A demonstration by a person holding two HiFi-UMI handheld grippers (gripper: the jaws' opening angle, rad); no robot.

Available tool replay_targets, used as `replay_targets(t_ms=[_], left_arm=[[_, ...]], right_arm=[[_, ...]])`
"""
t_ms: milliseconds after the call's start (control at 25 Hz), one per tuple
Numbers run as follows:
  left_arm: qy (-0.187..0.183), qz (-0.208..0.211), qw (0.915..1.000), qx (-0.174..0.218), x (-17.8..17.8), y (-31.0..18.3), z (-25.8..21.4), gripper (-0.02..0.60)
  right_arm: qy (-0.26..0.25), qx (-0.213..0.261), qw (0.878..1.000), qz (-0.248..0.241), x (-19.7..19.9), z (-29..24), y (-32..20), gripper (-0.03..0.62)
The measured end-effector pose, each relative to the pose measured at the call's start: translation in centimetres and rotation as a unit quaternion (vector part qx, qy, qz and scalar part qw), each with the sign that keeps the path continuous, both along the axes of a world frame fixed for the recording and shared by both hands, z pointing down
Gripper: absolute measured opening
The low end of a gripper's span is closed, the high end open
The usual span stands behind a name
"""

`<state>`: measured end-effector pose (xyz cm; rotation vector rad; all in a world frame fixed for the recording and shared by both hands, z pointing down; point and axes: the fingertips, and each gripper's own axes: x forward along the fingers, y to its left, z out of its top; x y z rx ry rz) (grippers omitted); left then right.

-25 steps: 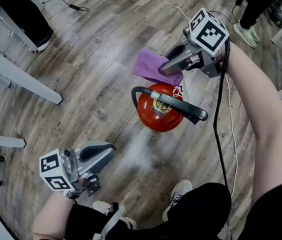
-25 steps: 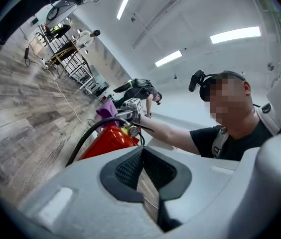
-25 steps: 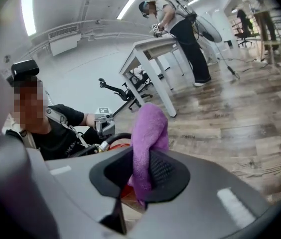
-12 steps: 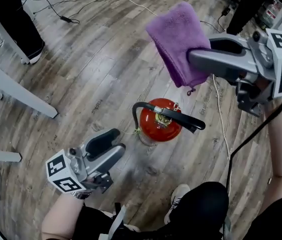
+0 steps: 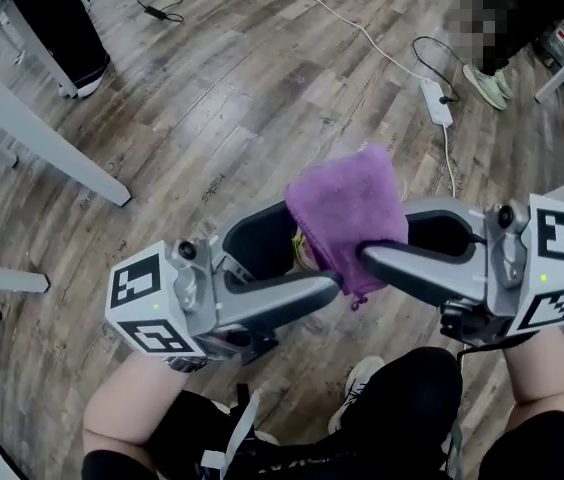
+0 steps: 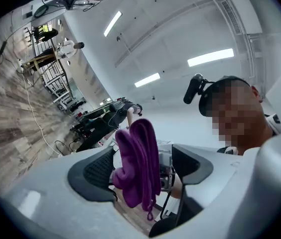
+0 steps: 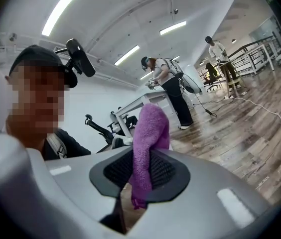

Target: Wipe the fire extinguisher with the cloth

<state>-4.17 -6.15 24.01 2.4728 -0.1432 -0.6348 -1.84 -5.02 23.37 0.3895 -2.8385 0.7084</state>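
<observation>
A handover is judged under way: the cloth (image 5: 347,203) is clamped in the right gripper (image 5: 377,236) jaws, the left gripper (image 5: 314,253) jaws (just opened) are held apart around it; closing is called for next

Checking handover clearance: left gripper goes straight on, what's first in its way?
The purple cloth, pinched in the right gripper: it hangs between the left gripper's jaws, which have just been opening. Contact unclear.
</observation>
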Motion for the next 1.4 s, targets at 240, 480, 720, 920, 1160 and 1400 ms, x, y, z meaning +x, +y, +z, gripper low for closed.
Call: replay_targets(t_ms=[240, 480, 720, 920, 1160, 1400], left_arm=[[0.006, 0.024, 0.9967, -0.077, 0.2, -0.5, 3.4, 0.377], [0.044, 0.076, 0.9915, -0.096, -0.4, 0.5, 3.8, 0.323], [0.02, 0.065, 0.9959, -0.06, -1.3, 0.6, 3.1, 0.077], [-0.031, -0.019, 0.9976, -0.058, -5.4, -2.7, 4.6, 0.074], [-0.202, -0.125, 0.9641, -0.118, -10.4, -8.5, 15.9, 0.074], [-0.187, -0.096, 0.9346, -0.287, -7.8, -9.4, 32.0, 0.074]], right_arm=[[-0.023, -0.042, 0.999, -0.021, -2.2, 3.4, 2.2, 0.072], [-0.011, -0.063, 0.998, -0.013, -3.6, 5.6, 2.6, 0.074], [-0.019, -0.068, 0.997, 0.008, -3.0, 5.9, 1.7, 0.094], [-0.007, -0.063, 0.997, 0.047, 0.1, 6.1, 1.6, 0.026], [0.032, -0.009, 0.992, 0.126, 7.4, 6.2, 2.3, 0.005], [0.032, -0.044, 0.966, 0.252, 14.7, 9.4, 1.9, 0.005]])
